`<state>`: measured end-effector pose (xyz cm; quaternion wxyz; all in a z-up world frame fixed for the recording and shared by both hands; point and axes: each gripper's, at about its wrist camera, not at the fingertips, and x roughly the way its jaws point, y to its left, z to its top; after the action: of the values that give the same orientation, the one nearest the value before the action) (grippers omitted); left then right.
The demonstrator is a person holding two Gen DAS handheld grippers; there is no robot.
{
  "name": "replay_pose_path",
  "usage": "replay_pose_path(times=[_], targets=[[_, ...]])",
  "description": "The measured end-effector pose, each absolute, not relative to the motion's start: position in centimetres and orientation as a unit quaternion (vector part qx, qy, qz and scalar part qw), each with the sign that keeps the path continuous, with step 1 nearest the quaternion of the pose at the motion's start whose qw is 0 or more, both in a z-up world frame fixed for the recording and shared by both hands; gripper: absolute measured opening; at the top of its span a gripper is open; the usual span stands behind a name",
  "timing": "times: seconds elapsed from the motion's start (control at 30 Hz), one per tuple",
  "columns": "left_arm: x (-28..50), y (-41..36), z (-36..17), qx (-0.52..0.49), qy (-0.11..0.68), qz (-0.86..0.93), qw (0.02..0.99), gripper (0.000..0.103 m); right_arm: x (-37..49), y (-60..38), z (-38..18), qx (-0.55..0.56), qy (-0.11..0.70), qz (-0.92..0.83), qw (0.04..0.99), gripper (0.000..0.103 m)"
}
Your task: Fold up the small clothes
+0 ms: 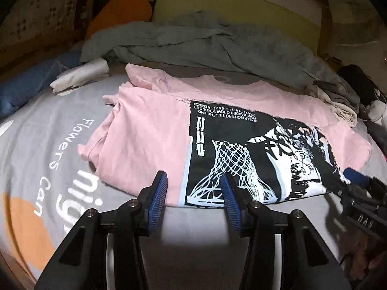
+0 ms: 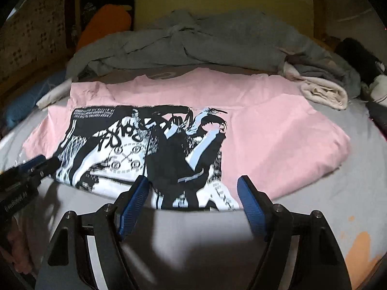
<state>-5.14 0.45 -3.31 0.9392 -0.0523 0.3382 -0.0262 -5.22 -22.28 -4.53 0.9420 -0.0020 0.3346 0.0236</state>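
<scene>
Right gripper point(image 2: 193, 188) (jaws apart) overlaps pink shirt's point(image 2: 278, 140) hem.

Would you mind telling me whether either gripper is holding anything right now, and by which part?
Nothing is held. The left gripper and right gripper both stand open at the near edge of the pink T-shirt, pads not pressing it.

A pink T-shirt point(image 1: 154, 130) with a large black-and-white graphic print lies partly folded and flat on the grey bedsheet point(image 1: 48, 145), print facing up.
</scene>
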Motion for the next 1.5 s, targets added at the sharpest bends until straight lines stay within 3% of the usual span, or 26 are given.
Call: replay_pose_path(times=[0.17, 0.37, 0.53, 0.7, 0.77, 0.8, 0.87, 0.97, 1.17, 1.3, 1.33, 1.4, 1.5], targets=[[-5.4, -0.4, -0.4, -0.085, 0.298, -0.113, 0.944, 0.045, -5.9, -22.5, -2.0, 0.036, 0.277, 0.061, 0.958, 0.077], [-1.8, -2.4, -3.3, -0.093, 0.371, -0.149, 0.912, 0.041, -3.7, -21.5, -4.8, 0.024, 0.349, 0.067, 0.934, 0.077], [-3.0, -2.8, -3.6, -0.058, 0.359, -0.138, 0.921, 0.038, -5.8, -19.9, -4.4, -0.059, 0.314, 0.051, 0.946, 0.077], [-0.7, 1.2, -1.4, -0.049, 0.344, -0.057, 0.936, 0.038, -5.4, -22.5, -1.7, -0.061, 0.26, -0.031, 0.963, 0.077], [0.5, 3.9, -1.6, -0.066, 0.371, -0.019, 0.926, 0.036, -4.8, -24.3, -1.5, -0.059, 0.265, -0.072, 0.96, 0.056], [0.7, 5.5, -2.1, -0.081, 0.385, -0.003, 0.919, 0.032, -4.4, -25.6, -1.6, -0.043, 0.279, -0.082, 0.956, 0.05], [0.5, 8.0, -3.1, -0.129, 0.401, 0.006, 0.907, 0.004, -3.5, -28.5, -2.5, 0.003, 0.32, -0.111, 0.941, 0.02], [0.2, 8.5, -3.7, -0.134, 0.405, 0.011, 0.904, 0.003, -2.7, -32.1, -4.1, 0.074, 0.359, -0.138, 0.92, 0.004], [-1.6, 7.2, -2.0, -0.101, 0.356, 0.034, 0.928, 0.004, -3.6, -32.9, -2.6, 0.064, 0.314, -0.196, 0.927, 0.001], [-3.2, 7.5, 0.8, -0.117, 0.302, -0.005, 0.946, 0.021, -5.0, -32.6, -0.7, 0.12, 0.265, -0.116, 0.95, 0.001], [-2.6, 7.2, 0.9, -0.096, 0.311, 0.01, 0.946, 0.028, -5.1, -32.3, -0.3, 0.122, 0.259, -0.098, 0.953, 0.001], [-1.7, 6.8, 0.4, -0.056, 0.335, 0.043, 0.94, 0.028, -4.6, -31.3, -0.3, 0.111, 0.262, -0.084, 0.955, 0.001], [-0.1, 8.6, -2.5, -0.089, 0.407, 0.079, 0.906, 0.031, -2.9, -31.6, -2.2, 0.091, 0.323, -0.133, 0.933, 0.001]])
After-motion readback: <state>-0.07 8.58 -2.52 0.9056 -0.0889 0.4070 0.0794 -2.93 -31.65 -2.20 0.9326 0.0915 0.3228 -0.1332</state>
